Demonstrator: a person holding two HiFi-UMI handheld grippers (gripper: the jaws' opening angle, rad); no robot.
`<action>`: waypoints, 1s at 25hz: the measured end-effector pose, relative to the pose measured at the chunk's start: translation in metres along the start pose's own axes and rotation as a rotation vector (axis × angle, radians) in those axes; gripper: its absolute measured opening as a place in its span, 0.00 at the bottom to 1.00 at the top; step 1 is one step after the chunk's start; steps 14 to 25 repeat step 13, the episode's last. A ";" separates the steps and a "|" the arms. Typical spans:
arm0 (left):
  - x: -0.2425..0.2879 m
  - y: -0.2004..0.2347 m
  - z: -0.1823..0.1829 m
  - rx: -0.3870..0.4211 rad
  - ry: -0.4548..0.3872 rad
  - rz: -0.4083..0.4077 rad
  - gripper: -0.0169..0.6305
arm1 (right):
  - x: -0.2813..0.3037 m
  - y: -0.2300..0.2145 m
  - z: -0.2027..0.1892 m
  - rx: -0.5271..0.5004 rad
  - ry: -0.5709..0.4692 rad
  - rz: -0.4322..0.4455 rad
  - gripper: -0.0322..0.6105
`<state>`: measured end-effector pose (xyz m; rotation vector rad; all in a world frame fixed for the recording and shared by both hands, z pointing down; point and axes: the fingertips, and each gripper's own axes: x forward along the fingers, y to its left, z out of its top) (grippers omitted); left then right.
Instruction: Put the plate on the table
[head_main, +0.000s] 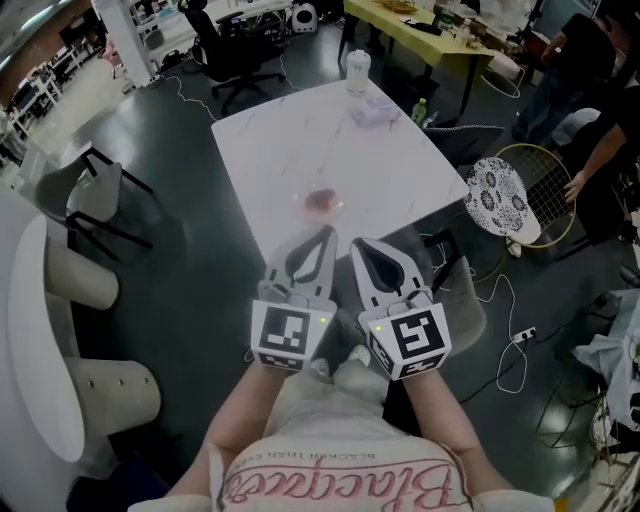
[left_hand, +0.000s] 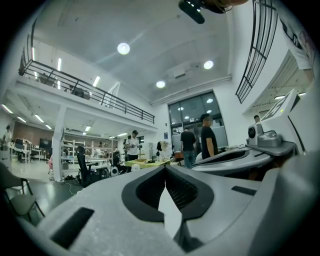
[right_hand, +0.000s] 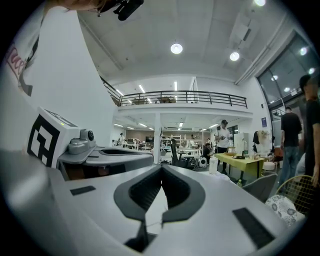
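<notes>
Both claws were clenched and empty. The left claw (head_main: 323, 233) had its jaws pressed tip to tip with nothing between them, and the right claw (head_main: 363, 244) just beside it was the same. The person held them side by side, close in to the body, short of the table's (head_main: 280, 140) near edge.

And the plate (head_main: 323, 203)? It looked like a small, clear, pinkish dish, and it sat on the white tabletop close to the near edge, just beyond the two claw tips. Neither claw touched it. A cup (head_main: 357, 69) stood well apart at the far side.

So by my reckoning the plate was down, or the job hadn't started; I couldn't tell which.

If it was to be moved, I'd have said open one claw before going in. Come low at the near rim and pinch the rim squarely, because a shallow glassy dish like that would probably slip. Keep it level and set it further in from the edge.
</notes>
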<state>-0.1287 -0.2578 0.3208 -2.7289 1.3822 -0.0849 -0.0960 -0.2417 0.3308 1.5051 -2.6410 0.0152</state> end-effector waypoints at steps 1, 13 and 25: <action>-0.001 -0.001 0.001 0.001 -0.002 -0.001 0.03 | 0.000 0.001 0.000 -0.001 -0.002 0.000 0.06; 0.010 0.004 0.021 0.012 -0.048 0.062 0.04 | 0.002 -0.008 0.018 -0.038 -0.024 0.029 0.06; 0.010 0.004 0.021 0.012 -0.048 0.062 0.04 | 0.002 -0.008 0.018 -0.038 -0.024 0.029 0.06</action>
